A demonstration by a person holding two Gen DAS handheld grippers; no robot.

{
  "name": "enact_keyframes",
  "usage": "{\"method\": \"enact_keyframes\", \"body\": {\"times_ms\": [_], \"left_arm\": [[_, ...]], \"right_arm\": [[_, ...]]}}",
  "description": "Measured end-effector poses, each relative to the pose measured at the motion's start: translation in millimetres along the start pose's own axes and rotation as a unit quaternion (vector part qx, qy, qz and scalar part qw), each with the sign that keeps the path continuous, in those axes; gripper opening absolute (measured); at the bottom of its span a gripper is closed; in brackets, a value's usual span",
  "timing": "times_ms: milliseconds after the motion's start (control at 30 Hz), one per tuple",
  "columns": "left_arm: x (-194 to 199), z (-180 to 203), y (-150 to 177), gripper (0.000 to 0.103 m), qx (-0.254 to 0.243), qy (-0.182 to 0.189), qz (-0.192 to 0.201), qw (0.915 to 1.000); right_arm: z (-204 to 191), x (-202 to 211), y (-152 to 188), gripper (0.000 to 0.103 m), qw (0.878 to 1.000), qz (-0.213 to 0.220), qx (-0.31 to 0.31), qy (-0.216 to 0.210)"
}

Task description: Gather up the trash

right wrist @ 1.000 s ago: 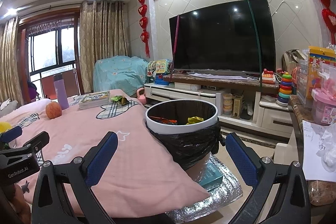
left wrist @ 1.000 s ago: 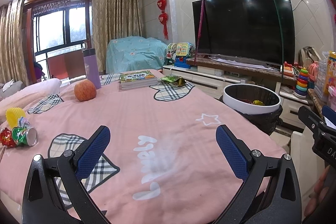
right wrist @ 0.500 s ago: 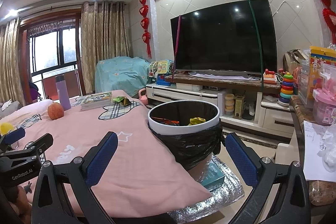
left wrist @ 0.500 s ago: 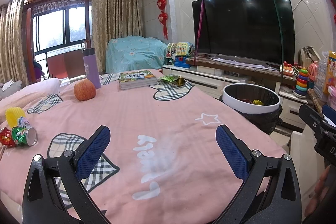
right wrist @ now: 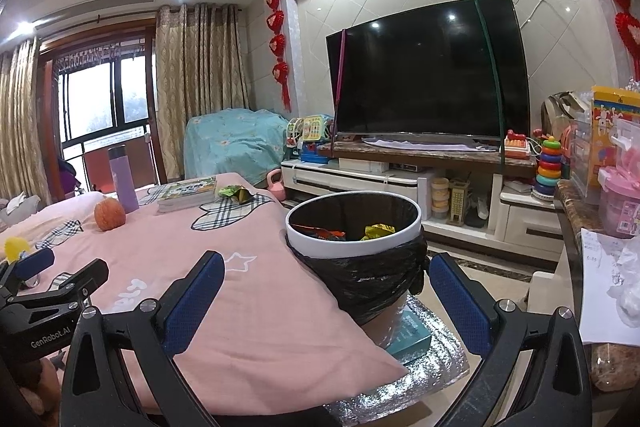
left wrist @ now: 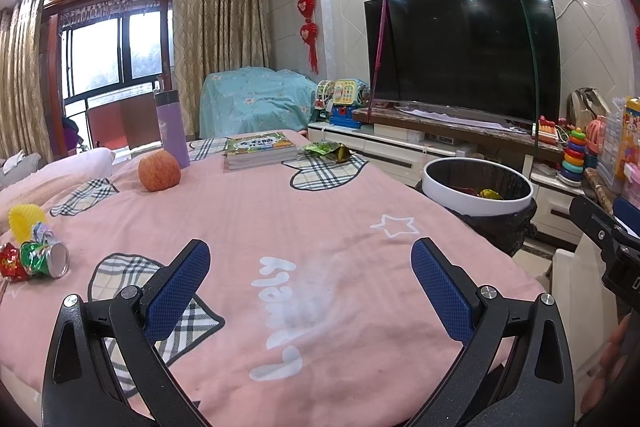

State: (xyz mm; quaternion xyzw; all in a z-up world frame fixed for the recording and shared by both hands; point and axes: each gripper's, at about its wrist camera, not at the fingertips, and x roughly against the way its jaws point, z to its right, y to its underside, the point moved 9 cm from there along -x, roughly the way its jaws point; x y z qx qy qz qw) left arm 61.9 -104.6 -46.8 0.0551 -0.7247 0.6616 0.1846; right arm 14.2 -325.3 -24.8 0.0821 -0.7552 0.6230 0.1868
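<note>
**A:** What does your left camera give you?

**B:** My left gripper [left wrist: 310,281] hangs over the pink tablecloth [left wrist: 280,219], jaws spread wide, nothing between them. Taking the trash bin [left wrist: 478,197] as the marker: it stands just off the cloth's edge, white rim, black liner. Well away from it, at the opposite edge of the cloth, lie a crushed green can [left wrist: 44,259] and a red wrapper [left wrist: 10,263], touching each other, with a yellow crinkled cup [left wrist: 26,223] just behind them. Far from the bin the other way, up beside the stack of books [left wrist: 260,149], sits a green snack wrapper [left wrist: 330,151]. The apple [left wrist: 159,171] and purple bottle [left wrist: 173,131] I'd leave alone.

**A:** And the right one?

**B:** My right gripper [right wrist: 326,285] is just as wide open and empty, pointed at the bin [right wrist: 354,227], which sits close in front of it. Inside the bin there's already something orange-red and something yellow [right wrist: 378,231]; wrappers, I think, though they're too small to be sure.

**A:** So which step are you on?

**B:** Between pieces, I judge: both tools free, some trash in, some left on the cloth. Next I'd swing the left gripper over to the can, come down astride it, close, then carry it across to the bin. It's crumpled and light, so a gentle squeeze should do.
</note>
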Motion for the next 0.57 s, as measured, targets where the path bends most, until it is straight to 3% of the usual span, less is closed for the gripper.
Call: {"method": "enact_keyframes", "body": {"times_ms": [567], "left_arm": [[-9.1, -2.4, 1.6, 0.103, 0.001, 0.011, -0.009, 0.9999]], "right_arm": [[1.2, -5.4, 1.5, 0.103, 1.000, -0.012, -0.007, -0.008]]}}
